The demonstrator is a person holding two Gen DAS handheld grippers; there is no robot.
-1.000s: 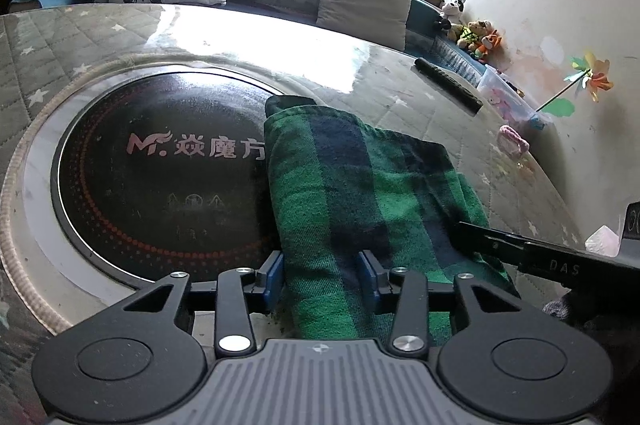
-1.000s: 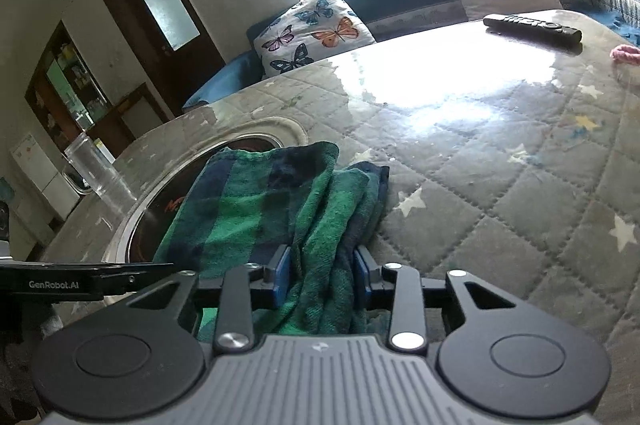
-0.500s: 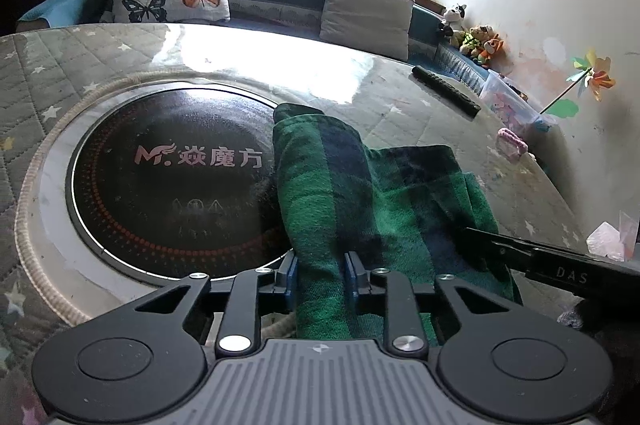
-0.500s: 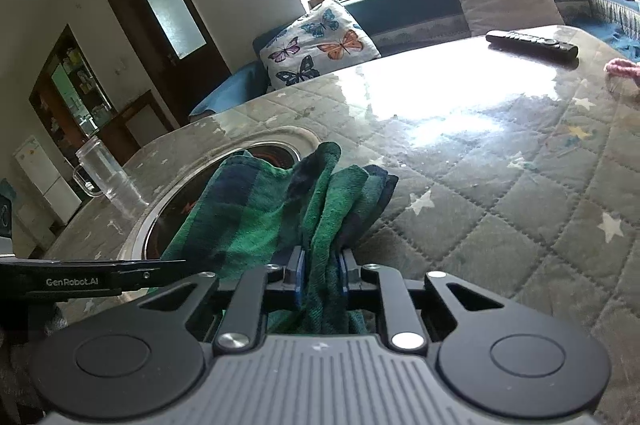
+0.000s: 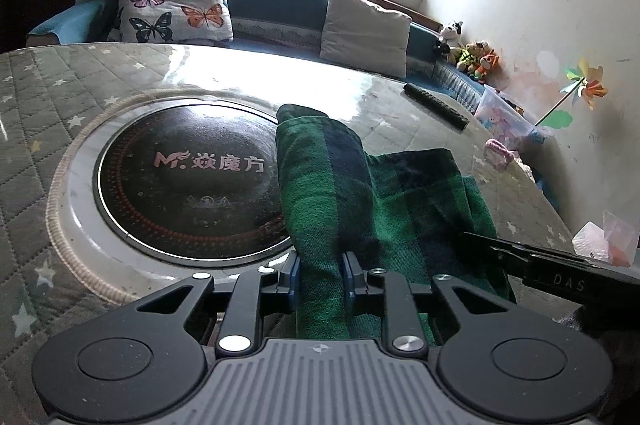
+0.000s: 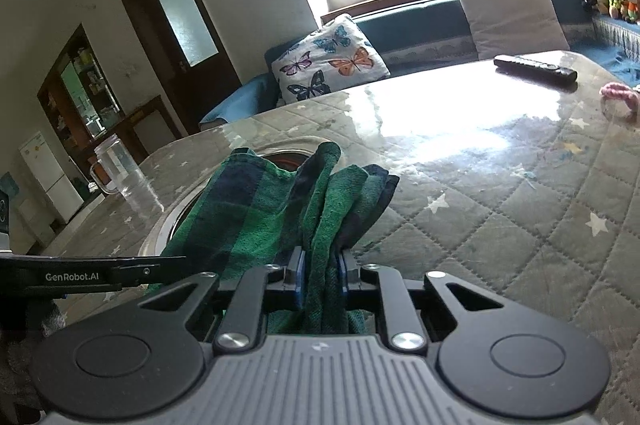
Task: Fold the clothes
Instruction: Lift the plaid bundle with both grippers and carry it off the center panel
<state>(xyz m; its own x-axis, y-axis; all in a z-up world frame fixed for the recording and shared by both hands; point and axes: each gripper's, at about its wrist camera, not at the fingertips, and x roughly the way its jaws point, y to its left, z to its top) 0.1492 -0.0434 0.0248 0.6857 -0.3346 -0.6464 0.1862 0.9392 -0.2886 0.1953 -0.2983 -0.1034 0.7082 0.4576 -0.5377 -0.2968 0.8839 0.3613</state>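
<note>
A green and dark blue plaid cloth (image 5: 384,201) lies partly folded on the round quilted table, draped over the edge of the black induction hob (image 5: 188,181). My left gripper (image 5: 320,275) is shut on its near left edge and lifts it. My right gripper (image 6: 320,275) is shut on the bunched near right edge of the cloth (image 6: 280,209), which rises in folds above the table. The right gripper's finger shows at the right of the left wrist view (image 5: 532,261); the left gripper's finger shows at the left of the right wrist view (image 6: 92,271).
A black remote (image 5: 434,104) and a pink item (image 5: 498,149) lie at the far right of the table. A clear glass jug (image 6: 116,169) stands at the table's left. A bench with a butterfly cushion (image 5: 176,9) and a grey cushion (image 5: 362,33) runs behind.
Both grippers closed on the near edge of the cloth and lifted it. The cloth now bunches upward between the fingers, and the views have tilted up.
</note>
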